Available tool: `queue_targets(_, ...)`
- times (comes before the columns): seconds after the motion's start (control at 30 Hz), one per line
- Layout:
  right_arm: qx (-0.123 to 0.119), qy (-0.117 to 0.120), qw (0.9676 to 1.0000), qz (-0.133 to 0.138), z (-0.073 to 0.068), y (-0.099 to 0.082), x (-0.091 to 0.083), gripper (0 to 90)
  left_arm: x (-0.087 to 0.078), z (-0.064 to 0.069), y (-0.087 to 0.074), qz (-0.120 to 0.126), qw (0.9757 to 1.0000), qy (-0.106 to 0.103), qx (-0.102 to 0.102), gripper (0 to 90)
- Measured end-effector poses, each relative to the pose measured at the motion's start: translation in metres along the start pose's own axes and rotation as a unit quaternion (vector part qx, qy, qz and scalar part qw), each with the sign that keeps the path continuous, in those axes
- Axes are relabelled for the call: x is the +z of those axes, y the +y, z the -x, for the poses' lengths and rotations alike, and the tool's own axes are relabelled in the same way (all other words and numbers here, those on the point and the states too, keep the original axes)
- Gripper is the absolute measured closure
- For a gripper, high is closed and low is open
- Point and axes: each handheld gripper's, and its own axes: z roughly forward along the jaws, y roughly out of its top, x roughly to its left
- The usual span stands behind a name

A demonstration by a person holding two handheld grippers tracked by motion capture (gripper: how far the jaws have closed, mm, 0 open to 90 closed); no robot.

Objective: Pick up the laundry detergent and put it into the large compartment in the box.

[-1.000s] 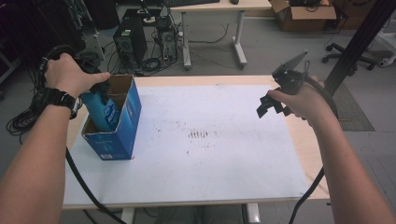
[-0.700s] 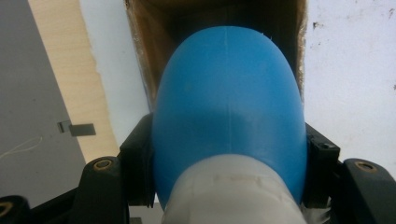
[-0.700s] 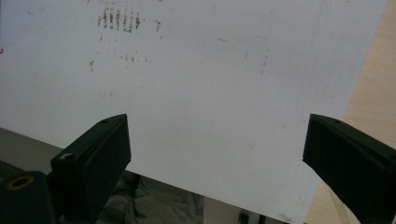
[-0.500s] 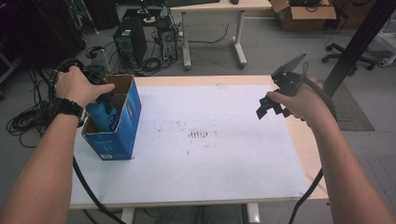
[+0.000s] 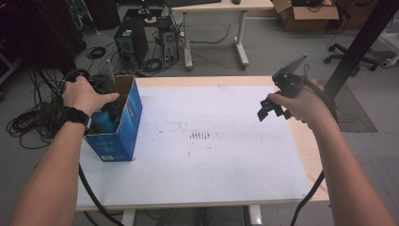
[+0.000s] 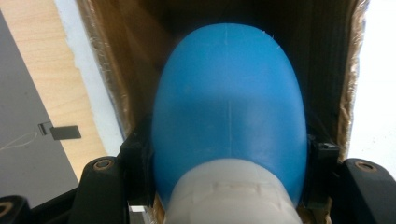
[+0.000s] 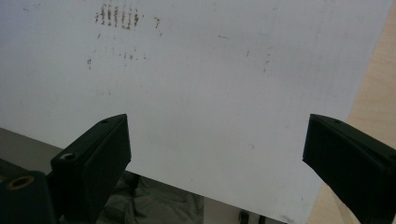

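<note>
my left claw (image 6: 229, 186) is clamped on the blue bottle (image 6: 229, 102), low inside the blue box (image 5: 123, 123); it could snag a wall and tip the box. right claw (image 7: 215, 154) hangs apart over the surface (image 5: 226, 155).

A pale wooden surface (image 5: 310, 155) topped with a large white sheet (image 5: 221, 165), smudged with brown marks near its middle. An open blue cardboard box (image 5: 123, 127) stands directly on the sheet at its left edge, upright, flaps raised, well apart from the bare wood strip along the right side.
</note>
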Motion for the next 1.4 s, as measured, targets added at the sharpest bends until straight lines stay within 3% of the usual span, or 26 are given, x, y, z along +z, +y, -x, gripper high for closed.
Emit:
queue_targets(0.5,0.000,0.001,1.0000,-0.002,-0.001,0.001,0.002,7.8,0.017,0.000,0.001,-0.003,1.0000,0.000,0.004,37.5)
queue_targets(1.4,0.003,0.000,1.0000,-0.001,0.000,-0.003,-0.001,7.8,0.017,0.002,0.001,0.003,1.0000,0.001,0.008,36.9)
